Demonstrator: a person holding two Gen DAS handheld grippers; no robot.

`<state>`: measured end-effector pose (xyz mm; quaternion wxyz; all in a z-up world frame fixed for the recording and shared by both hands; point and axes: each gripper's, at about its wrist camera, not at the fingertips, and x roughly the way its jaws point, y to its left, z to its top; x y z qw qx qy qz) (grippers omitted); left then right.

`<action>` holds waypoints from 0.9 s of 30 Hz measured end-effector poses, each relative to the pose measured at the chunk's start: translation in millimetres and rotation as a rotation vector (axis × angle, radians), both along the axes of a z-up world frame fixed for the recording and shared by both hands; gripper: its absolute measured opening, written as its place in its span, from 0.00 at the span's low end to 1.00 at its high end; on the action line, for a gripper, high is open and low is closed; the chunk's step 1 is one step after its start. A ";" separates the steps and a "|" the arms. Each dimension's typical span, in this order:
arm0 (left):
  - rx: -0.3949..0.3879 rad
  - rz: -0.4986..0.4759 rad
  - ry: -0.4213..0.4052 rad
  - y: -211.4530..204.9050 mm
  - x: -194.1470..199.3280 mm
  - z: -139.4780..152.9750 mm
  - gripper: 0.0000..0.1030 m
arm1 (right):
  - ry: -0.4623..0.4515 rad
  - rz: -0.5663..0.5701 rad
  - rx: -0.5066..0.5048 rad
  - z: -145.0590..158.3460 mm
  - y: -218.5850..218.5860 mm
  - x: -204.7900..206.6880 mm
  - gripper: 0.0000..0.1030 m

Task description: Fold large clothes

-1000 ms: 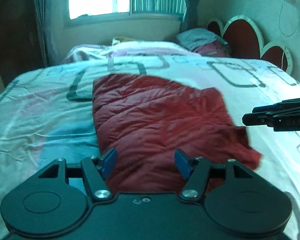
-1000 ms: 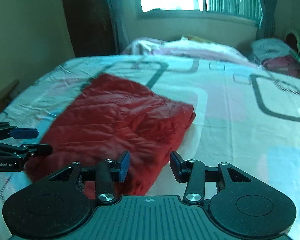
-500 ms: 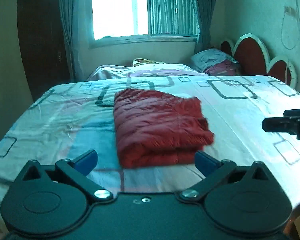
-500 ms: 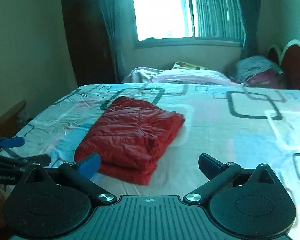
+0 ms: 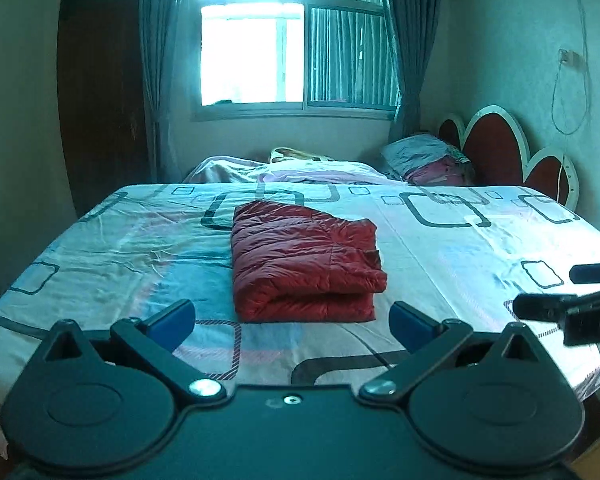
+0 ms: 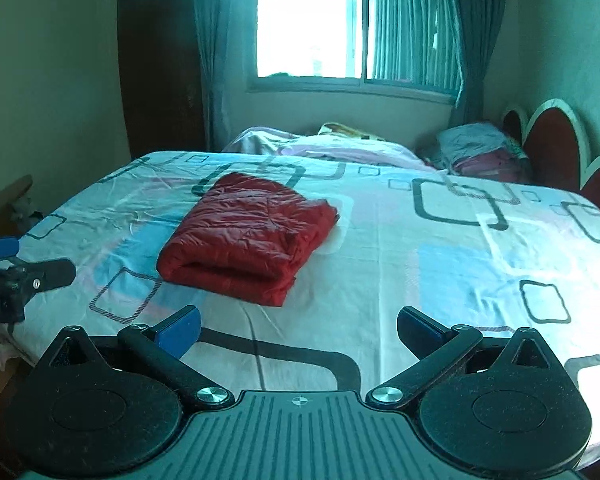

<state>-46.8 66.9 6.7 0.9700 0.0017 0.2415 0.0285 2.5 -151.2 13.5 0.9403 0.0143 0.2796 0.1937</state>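
Red quilted garment [image 5: 304, 264] folded into a thick, puffy rectangle on the bed sheet [image 5: 440, 240], both grippers spread wide and empty.

Shiny, creased fabric lies in stacked layers with a rounded fold at the near edge, well apart from the left gripper [image 5: 292, 320] and the right gripper [image 6: 298, 326]. Blue pads [image 6: 180, 326] hang over the sheet's near edge. Smooth sheet printed with rounded squares stretches bare on every side; pillows [image 6: 480, 152] sit by the scalloped headboard [image 5: 496, 152].

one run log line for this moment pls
left tongs: open, empty | right tongs: open, empty | red garment: folded on bed
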 end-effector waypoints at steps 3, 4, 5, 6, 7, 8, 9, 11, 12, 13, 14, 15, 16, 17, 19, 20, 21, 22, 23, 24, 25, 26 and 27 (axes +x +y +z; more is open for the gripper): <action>-0.004 -0.006 -0.006 -2.2 -7.8 0.8 1.00 | -0.003 -0.008 0.015 4.9 -3.6 -10.0 1.00; -0.008 -0.008 -0.008 -2.5 -9.6 1.0 1.00 | -0.006 -0.008 0.020 6.8 -4.0 -13.0 1.00; -0.009 -0.011 -0.012 -3.0 -11.7 1.3 1.00 | -0.009 -0.006 0.025 9.6 -5.5 -12.7 1.00; -0.004 -0.013 -0.016 -4.3 -13.4 1.7 1.00 | -0.016 -0.006 0.029 11.5 -5.7 -15.5 1.00; 0.000 -0.015 -0.019 -4.5 -13.8 2.2 1.00 | -0.021 -0.006 0.032 13.1 -7.2 -17.2 1.00; 0.002 -0.017 -0.021 -4.6 -14.4 2.5 1.00 | -0.027 -0.004 0.034 14.7 -7.8 -19.1 1.00; 0.001 -0.018 -0.024 -5.0 -15.2 3.0 1.00 | -0.030 -0.004 0.034 16.0 -8.6 -19.7 1.00; 0.000 -0.021 -0.031 -5.4 -16.9 3.5 1.00 | -0.036 -0.007 0.031 17.9 -9.2 -21.9 1.00; 0.001 -0.021 -0.032 -5.6 -17.5 3.5 1.00 | -0.036 -0.006 0.029 18.3 -9.4 -21.1 1.00; 0.001 -0.021 -0.034 -5.4 -18.2 3.5 1.00 | -0.035 -0.007 0.029 18.5 -9.4 -21.5 1.00; -0.001 -0.023 -0.035 -5.3 -18.5 3.6 1.00 | -0.035 -0.008 0.027 19.1 -9.4 -22.2 1.00; -0.002 -0.023 -0.036 -5.2 -18.7 3.7 1.00 | -0.036 -0.008 0.027 19.8 -10.2 -23.3 1.00; -0.003 -0.025 -0.036 -3.2 -17.8 3.3 1.00 | -0.037 -0.009 0.028 20.7 -10.8 -24.2 1.00; -0.002 -0.027 -0.036 -3.4 -17.5 3.5 1.00 | -0.037 -0.010 0.030 21.2 -12.7 -24.3 1.00; -0.002 -0.028 -0.037 -3.8 -17.6 3.7 1.00 | -0.038 -0.011 0.031 22.5 -13.7 -24.8 1.00; -0.002 -0.030 -0.038 -3.8 -18.6 3.4 1.00 | -0.039 -0.010 0.032 22.8 -14.8 -25.2 1.00; 0.000 -0.032 -0.038 -3.4 -18.2 3.5 1.00 | -0.039 -0.010 0.032 23.4 -14.7 -25.0 1.00; 0.000 -0.032 -0.040 -3.0 -17.9 3.8 1.00 | -0.039 -0.010 0.032 23.9 -15.0 -25.0 1.00; 0.000 -0.033 -0.040 -2.1 -17.3 3.9 1.00 | -0.040 -0.007 0.033 23.7 -15.9 -24.6 1.00; -0.001 -0.035 -0.041 -1.5 -17.1 4.1 1.00 | -0.040 -0.006 0.033 23.9 -15.5 -24.4 1.00; 0.000 -0.034 -0.042 -0.9 -16.3 4.2 1.00 | -0.039 -0.006 0.032 24.1 -14.9 -24.2 1.00; 0.001 -0.033 -0.043 0.0 -15.9 4.3 1.00 | -0.039 -0.005 0.030 24.3 -14.7 -23.8 1.00; 0.000 -0.032 -0.044 0.8 -15.5 4.3 1.00 | -0.039 -0.003 0.030 24.4 -14.7 -23.3 1.00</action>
